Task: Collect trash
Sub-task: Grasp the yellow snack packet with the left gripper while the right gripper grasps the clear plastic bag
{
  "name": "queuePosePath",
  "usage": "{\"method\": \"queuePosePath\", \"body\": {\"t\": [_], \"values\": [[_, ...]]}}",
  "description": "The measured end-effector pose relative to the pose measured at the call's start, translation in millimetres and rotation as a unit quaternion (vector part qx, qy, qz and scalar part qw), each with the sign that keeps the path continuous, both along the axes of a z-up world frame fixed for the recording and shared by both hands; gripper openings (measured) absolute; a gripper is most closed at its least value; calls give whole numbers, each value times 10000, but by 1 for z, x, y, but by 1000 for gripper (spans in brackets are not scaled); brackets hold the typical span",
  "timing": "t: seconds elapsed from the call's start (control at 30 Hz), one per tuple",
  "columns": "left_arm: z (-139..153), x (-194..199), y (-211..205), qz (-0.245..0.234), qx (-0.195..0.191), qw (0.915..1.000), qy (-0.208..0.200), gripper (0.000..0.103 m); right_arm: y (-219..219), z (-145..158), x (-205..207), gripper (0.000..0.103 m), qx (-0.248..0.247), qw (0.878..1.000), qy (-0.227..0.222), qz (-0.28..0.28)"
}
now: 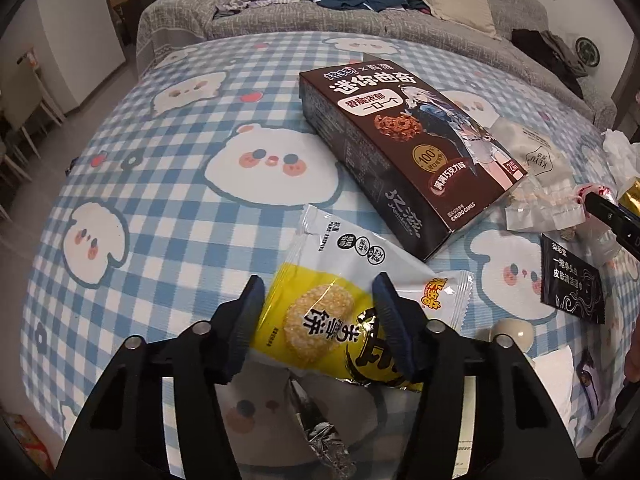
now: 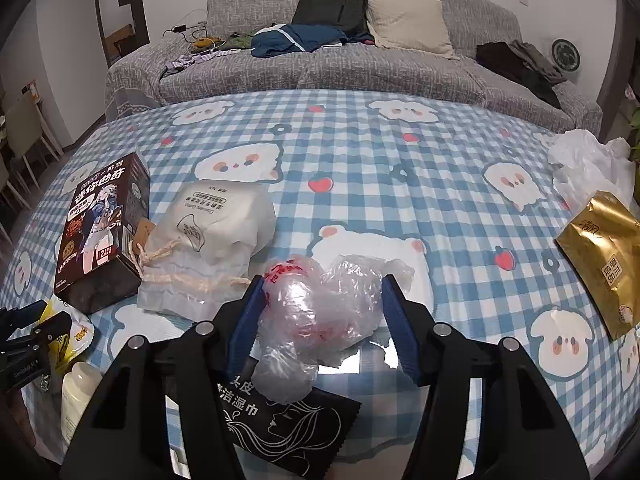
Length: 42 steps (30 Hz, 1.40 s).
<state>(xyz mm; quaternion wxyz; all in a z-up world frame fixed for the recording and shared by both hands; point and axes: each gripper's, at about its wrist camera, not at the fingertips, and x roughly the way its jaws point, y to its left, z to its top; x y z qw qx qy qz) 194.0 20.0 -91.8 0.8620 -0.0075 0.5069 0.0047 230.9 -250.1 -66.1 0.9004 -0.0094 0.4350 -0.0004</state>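
Right claw (image 2: 322, 300) astride crumpled plastic bag (image 2: 320, 312)

Table's got a blue-and-white checked cloth (image 2: 400, 168) with cartoon bears and little hearts. Behind it, a grey sofa (image 2: 280, 68) that's kinda messy: dark backpack (image 2: 332, 0), beige cushion (image 2: 408, 24), blue jacket (image 2: 296, 40), some cables (image 2: 196, 36), dark clothes (image 2: 516, 60) on the right.
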Motion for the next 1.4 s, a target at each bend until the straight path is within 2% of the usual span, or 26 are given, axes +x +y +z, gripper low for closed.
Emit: {"method": "queuePosePath", "body": {"t": [0.1, 0.17, 0.37, 0.93, 1.4], "values": [[1, -3, 0, -10, 58, 10000, -41, 39, 2, 0, 0, 52, -12, 10000, -3, -11], [1, -5, 0, -1, 92, 9999, -79, 27, 3, 0, -1, 51, -47, 10000, -12, -4], [2, -7, -2, -12, 157, 9997, -159, 18, 2, 1, -3, 49, -37, 10000, -33, -11], [21, -21, 10, 68, -102, 9993, -355, 14, -2, 11, -17, 48, -1, 9998, -153, -116], [51, -52, 12, 107, -212, 9984, -504, 13, 10, 36, -56, 48, -18, 9995, -312, -33]]}}
